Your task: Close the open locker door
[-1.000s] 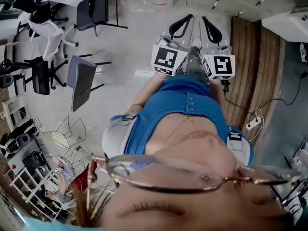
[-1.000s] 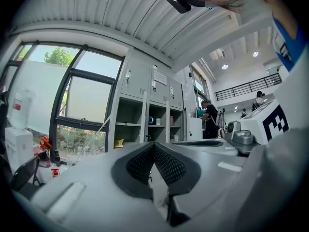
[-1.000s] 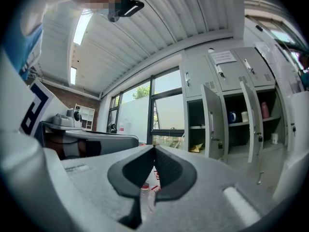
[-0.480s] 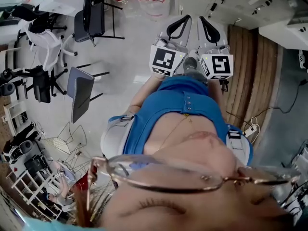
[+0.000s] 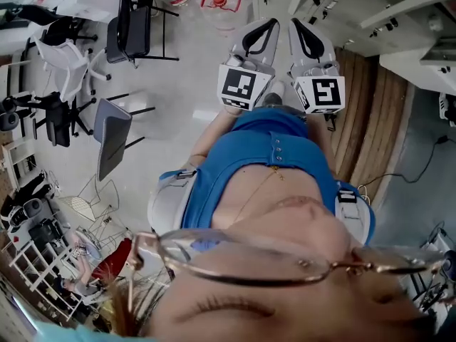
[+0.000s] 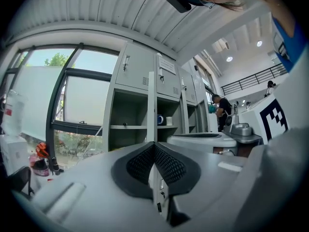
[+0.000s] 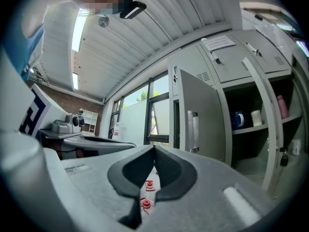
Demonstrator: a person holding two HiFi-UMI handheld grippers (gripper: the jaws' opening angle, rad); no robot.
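Observation:
The grey lockers (image 6: 145, 95) stand ahead with several compartments open. In the left gripper view one open door (image 6: 152, 108) shows edge-on. In the right gripper view the open door (image 7: 200, 122) swings out leftward, its upright handle (image 7: 193, 129) facing me, beside an open compartment (image 7: 251, 124) with shelves. My left gripper (image 6: 154, 145) is shut with nothing in it, some way from the lockers. My right gripper (image 7: 154, 149) is shut and holds nothing either. In the head view both are held side by side before the person's chest, the left gripper (image 5: 260, 38) and the right gripper (image 5: 308, 38).
A blue mug (image 7: 238, 120), a white cup (image 7: 256, 117) and a pink bottle (image 7: 281, 105) sit on a locker shelf. Chairs (image 5: 135, 20) and a folding chair (image 5: 112, 137) stand on the floor at left. Water jugs (image 5: 217, 2) lie ahead. A person (image 6: 223, 111) stands far off.
Both grippers have shifted slightly up and forward in the head view, and the floor scene has slid as the head camera moved. Their jaws stay shut.

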